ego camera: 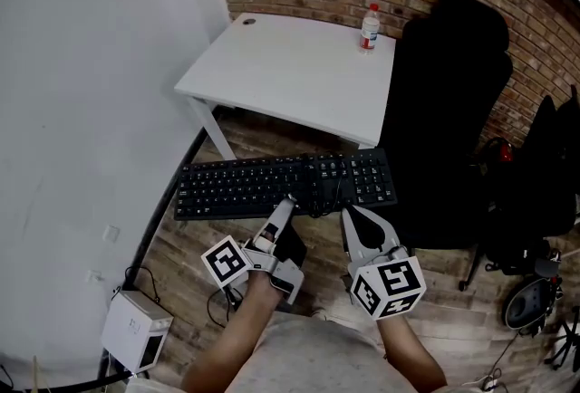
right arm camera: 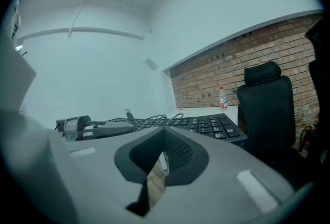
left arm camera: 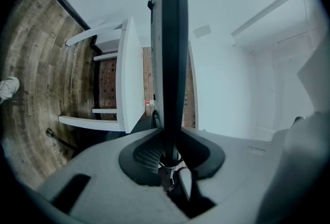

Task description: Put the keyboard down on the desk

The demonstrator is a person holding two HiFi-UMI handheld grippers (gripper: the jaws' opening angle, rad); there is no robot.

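Note:
A black keyboard [ego camera: 272, 183] hangs in the air over the wooden floor, in front of the white desk [ego camera: 290, 65]. My left gripper [ego camera: 288, 204] is shut on its near edge. In the left gripper view the keyboard [left arm camera: 170, 37] runs edge-on between the jaws of this gripper [left arm camera: 167, 152]. My right gripper [ego camera: 348, 214] sits at the near edge further right, jaws together with nothing between them. In the right gripper view the keyboard [right arm camera: 211, 125], with its cable coiled on top, lies just beyond the tips of this gripper [right arm camera: 165, 132].
A plastic bottle [ego camera: 370, 26] stands at the desk's far right corner. A black office chair [ego camera: 444, 110] stands right of the desk, close to the keyboard's right end. On the floor at the left is a white box [ego camera: 136, 328] with cables. A brick wall runs behind.

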